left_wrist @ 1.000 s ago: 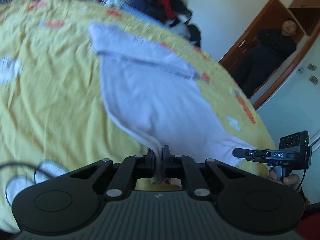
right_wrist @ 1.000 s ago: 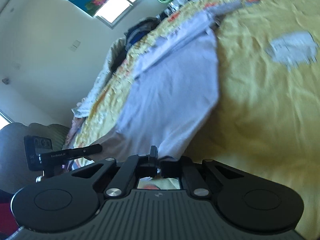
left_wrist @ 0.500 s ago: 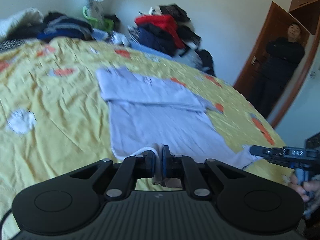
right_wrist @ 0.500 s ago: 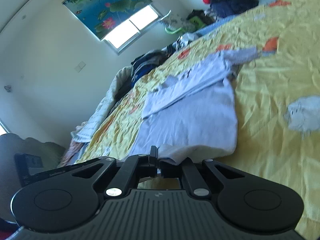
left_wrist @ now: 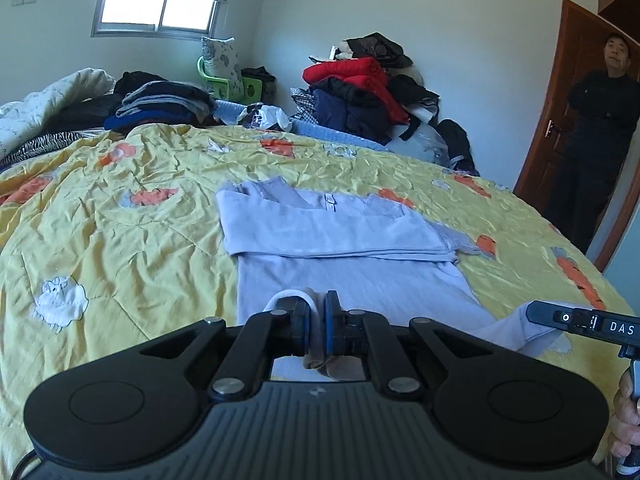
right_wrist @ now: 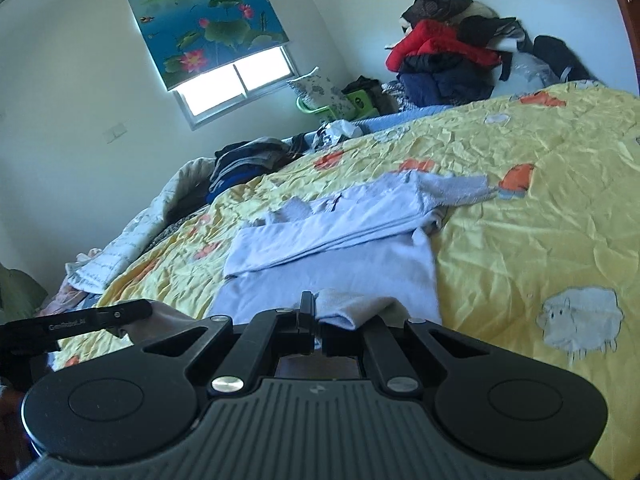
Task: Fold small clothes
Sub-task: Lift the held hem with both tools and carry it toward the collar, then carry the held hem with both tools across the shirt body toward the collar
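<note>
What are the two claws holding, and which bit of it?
Both hold the pale lilac shirt by its near bottom hem: the left claw pinches one corner, the right claw the other.

Since the earlier pictures, the near hem of the pale lilac shirt point(left_wrist: 352, 272) has been lifted off the yellow quilt point(left_wrist: 120, 220) and carried toward the folded sleeves at the far end of it. Both the left gripper point(left_wrist: 318, 320) and the right gripper point(right_wrist: 316, 322) have been raised and tilted up, so the wall and the window point(left_wrist: 154, 12) are now seen above the quilt.
</note>
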The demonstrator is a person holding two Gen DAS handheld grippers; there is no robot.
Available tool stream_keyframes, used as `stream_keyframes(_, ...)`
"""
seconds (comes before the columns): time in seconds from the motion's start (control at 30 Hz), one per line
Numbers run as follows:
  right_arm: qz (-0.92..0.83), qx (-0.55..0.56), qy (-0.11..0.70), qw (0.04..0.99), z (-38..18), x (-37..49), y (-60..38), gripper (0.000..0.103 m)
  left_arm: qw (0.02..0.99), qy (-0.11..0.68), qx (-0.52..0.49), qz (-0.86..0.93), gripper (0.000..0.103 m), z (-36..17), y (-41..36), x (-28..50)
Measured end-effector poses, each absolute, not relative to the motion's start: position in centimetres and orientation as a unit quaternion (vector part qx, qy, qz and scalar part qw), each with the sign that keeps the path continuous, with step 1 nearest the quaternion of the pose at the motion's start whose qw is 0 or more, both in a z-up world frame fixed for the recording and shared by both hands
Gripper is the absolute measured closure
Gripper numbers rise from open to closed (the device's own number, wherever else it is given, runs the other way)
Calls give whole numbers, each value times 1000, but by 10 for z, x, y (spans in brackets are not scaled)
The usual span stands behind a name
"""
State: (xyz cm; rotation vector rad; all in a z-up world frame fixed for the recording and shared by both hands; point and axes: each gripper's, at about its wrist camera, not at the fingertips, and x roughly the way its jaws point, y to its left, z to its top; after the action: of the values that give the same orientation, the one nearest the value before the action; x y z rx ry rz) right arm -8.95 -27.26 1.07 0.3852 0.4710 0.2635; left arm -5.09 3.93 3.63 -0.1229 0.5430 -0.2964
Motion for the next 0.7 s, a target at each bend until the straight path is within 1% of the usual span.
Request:
stream_keyframes(0.4,115,198,228,946,10,-65,-270,97,950,283,-45,-124,96,33,30,-28)
stream_keyframes(0.7,117,199,216,949,18,-57,-268,97,955,272,-41,-114,96,39,31,-16)
